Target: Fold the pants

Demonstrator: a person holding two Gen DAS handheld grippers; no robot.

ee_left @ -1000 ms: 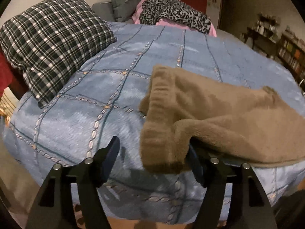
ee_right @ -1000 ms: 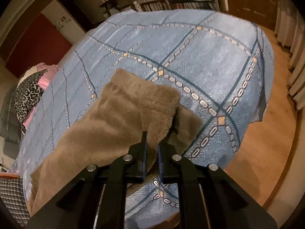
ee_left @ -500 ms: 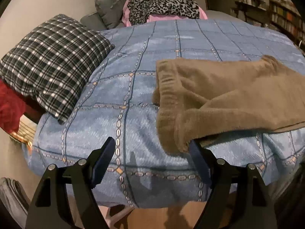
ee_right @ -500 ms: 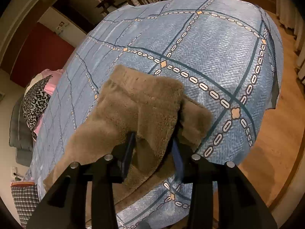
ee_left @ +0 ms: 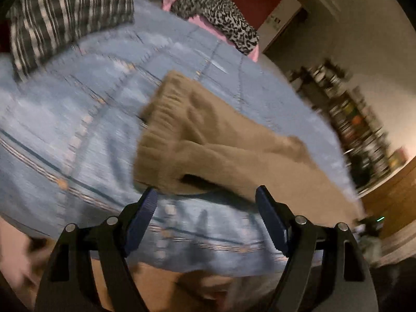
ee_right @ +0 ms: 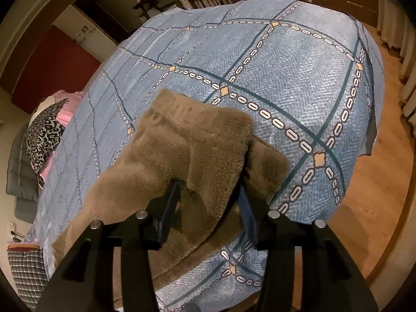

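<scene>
Since the earlier frames, both grippers are seen drawn back from the fleece, and the right jaws, formerly pinched together on the fabric, are now spread. Nearest in the left wrist view, the left gripper is held with its jaws wide apart and nothing between them, just short of the cloth's near edge; this view is blurred. In the right wrist view, the right gripper is shown parted, its fingertips straddling a fold of the brown fleece pants without clamping it. The pants are laid across the blue patterned bedspread near its front edge. Farther back, a checked pillow and a leopard-print garment are visible, with bookshelves beyond.
</scene>
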